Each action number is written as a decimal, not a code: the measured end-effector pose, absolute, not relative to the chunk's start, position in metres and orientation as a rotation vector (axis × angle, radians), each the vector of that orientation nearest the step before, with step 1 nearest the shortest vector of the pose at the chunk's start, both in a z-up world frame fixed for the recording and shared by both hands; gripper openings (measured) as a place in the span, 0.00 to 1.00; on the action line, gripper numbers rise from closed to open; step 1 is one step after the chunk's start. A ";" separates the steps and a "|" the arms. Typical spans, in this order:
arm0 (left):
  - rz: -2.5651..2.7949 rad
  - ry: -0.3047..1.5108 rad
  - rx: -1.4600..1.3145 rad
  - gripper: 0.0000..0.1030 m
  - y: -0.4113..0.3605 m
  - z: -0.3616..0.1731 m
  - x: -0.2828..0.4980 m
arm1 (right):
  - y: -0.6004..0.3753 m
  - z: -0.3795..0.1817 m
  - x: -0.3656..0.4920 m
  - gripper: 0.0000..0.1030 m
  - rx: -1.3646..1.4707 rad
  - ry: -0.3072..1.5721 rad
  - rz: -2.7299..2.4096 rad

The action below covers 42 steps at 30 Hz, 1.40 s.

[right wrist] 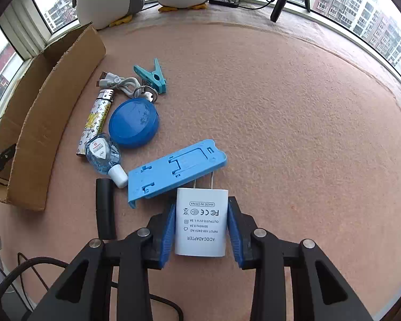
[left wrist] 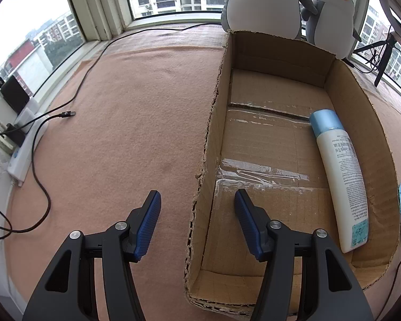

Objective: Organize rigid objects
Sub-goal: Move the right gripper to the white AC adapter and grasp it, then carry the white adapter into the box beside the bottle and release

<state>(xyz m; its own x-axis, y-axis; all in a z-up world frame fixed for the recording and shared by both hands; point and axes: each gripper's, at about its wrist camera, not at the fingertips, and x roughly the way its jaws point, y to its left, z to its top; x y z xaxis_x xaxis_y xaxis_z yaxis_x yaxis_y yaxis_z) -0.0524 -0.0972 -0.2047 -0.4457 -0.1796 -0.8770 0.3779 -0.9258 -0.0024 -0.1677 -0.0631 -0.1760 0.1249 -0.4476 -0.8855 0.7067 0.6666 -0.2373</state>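
Right wrist view: the right gripper [right wrist: 201, 228] is clamped on a white AC/DC adapter [right wrist: 200, 222], its blue pads [right wrist: 169, 230] pressing the two flat side faces while the printed face looks up. The adapter's prongs point away, toward and partly under a light blue phone stand [right wrist: 173, 169] lying just beyond it. Whether the adapter is lifted off the pink felt mat [right wrist: 294, 133] cannot be told. Judged from its form, the adapter is a small, light, stiff plastic block with smooth sides; the flat flanks now held are the best place to grip, well back from the prongs. Farther left lie a round blue case [right wrist: 133, 123], a patterned lighter [right wrist: 95, 123], a small clear bottle [right wrist: 104, 157], a teal clip [right wrist: 152, 77], a white USB cable [right wrist: 117, 83] and a black tube [right wrist: 105, 208], near the cardboard box [right wrist: 40, 123].

Left wrist view: the left gripper [left wrist: 197, 227] hangs with jaws wide apart and empty, astride the box's [left wrist: 208, 139] left wall; inside, a white bottle with a blue cap [left wrist: 339, 176] lies along the right wall.
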 end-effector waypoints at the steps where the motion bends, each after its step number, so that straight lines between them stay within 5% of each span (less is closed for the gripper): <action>1: -2.405 0.283 1.424 0.56 -0.097 -0.205 -0.052 | -0.063 -0.176 -0.168 0.31 0.269 1.171 -0.854; 22: -2.400 0.285 1.414 0.56 -0.096 -0.204 -0.053 | -0.062 -0.144 -0.188 0.31 0.290 1.072 -0.866; 42: -2.400 0.282 1.394 0.56 -0.096 -0.205 -0.051 | 0.022 -0.126 -0.052 0.31 0.101 1.005 -0.546</action>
<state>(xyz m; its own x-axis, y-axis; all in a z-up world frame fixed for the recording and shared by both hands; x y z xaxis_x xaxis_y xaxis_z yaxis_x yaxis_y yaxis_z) -0.0514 -0.0959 -0.2050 -0.4545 -0.1983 -0.8684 0.3944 -0.9189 0.0034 -0.0519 0.0224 -0.1255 0.4143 -0.3884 -0.8231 0.4792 0.8620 -0.1656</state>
